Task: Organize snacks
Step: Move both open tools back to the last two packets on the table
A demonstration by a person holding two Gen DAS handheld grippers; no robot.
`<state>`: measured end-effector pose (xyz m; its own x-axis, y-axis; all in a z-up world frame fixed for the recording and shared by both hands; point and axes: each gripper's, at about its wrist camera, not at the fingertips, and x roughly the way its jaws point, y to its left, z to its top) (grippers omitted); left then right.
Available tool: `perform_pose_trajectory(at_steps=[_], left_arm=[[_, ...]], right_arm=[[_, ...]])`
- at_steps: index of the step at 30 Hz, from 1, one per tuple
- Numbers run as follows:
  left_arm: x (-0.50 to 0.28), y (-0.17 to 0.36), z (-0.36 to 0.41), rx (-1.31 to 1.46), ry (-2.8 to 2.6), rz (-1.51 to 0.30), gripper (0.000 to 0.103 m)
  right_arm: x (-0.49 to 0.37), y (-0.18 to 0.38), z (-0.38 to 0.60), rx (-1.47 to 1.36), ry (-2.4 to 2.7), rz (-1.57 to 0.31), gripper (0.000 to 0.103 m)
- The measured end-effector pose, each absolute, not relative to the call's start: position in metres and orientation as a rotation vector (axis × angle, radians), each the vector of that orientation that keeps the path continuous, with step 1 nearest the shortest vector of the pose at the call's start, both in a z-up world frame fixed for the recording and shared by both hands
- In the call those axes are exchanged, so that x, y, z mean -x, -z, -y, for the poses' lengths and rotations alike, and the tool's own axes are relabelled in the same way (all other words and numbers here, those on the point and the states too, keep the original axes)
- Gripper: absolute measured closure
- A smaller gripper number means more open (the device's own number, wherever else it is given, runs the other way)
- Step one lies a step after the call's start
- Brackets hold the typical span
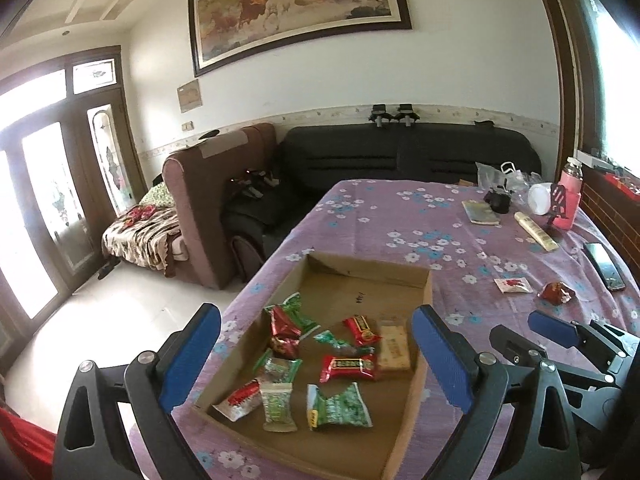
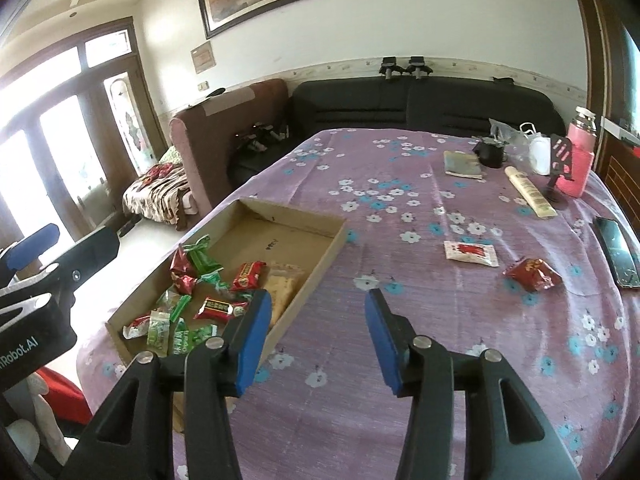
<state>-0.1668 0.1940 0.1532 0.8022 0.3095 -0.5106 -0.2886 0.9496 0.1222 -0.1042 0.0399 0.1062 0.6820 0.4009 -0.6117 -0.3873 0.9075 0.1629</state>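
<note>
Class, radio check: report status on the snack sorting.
Both grippers, left and right, open, empty. Cardboard tray holds most snacks. Red snack, white packet outside. Path clear.

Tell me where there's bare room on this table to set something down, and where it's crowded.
Free: the far half of the cardboard box, beyond the wrapped snacks, and the wide cloth between the box and the white sachet.

Crowded: the far right corner, around the pink bottle, black cup, booklet and phone, and the box's near half.
</note>
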Motion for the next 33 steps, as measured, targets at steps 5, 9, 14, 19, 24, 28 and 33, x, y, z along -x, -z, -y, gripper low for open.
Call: perform_pose_trajectory(at_steps=[5, 9, 14, 19, 24, 28, 33], left_arm=[[0.164, -0.152, -0.186, -0.044, -0.304, -0.562, 0.005], [0.159, -0.151, -0.18, -0.05, -0.295, -0.567, 0.005], [0.152, -0.147, -0.175, -0.057, -0.289, -0.582, 0.005], [0.145, -0.143, -0.169, -0.068, -0.286, -0.593, 0.005], [0.14, -0.14, -0.164, -0.084, -0.287, -0.602, 0.005], [0.136, -0.138, -0.161, -0.091, -0.286, -0.607, 0.005], [0.129, -0.134, -0.156, -0.105, -0.282, -0.62, 0.005]], right_arm=[[0.101, -0.102, -0.032, -0.033, -0.432, -0.697, 0.055], [0.097, -0.099, -0.026, -0.044, -0.425, -0.703, 0.055], [0.091, -0.093, -0.02, -0.059, -0.416, -0.718, 0.055], [0.085, -0.088, -0.016, -0.067, -0.41, -0.731, 0.055], [0.079, -0.083, -0.012, -0.078, -0.403, -0.745, 0.055], [0.076, -0.079, -0.009, -0.083, -0.401, -0.753, 0.055], [0.07, -0.075, -0.003, -0.092, -0.392, -0.765, 0.055]])
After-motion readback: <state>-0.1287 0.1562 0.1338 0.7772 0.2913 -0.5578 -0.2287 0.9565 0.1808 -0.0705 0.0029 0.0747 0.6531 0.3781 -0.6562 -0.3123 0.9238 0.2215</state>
